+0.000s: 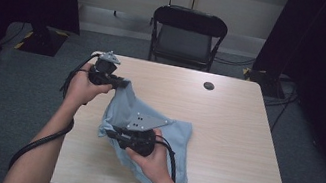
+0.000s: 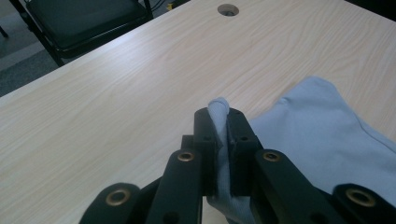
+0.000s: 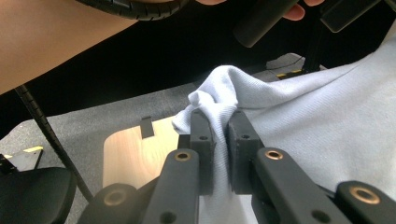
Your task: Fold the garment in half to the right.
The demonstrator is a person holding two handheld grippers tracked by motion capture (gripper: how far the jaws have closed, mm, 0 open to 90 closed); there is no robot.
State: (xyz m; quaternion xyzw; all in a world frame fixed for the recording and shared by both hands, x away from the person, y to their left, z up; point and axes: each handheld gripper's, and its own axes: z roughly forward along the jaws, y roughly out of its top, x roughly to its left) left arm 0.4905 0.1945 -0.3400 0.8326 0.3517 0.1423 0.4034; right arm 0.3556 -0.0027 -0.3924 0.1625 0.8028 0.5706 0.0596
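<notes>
Pale blue cloth (image 1: pixel 146 119) lies rumpled on the near left part of the light wood surface (image 1: pixel 230 129), one edge lifted off it. The left claw (image 2: pixel 218 122), held in the person's left hand (image 1: pixel 81 86) near the far left corner, is clamped on a fold of the cloth and holds it up. The right claw (image 3: pixel 218 125), in the right hand (image 1: pixel 155 160) nearer the person, pinches another bunched fold. A black folding chair (image 1: pixel 187 36) stands beyond the far edge.
</notes>
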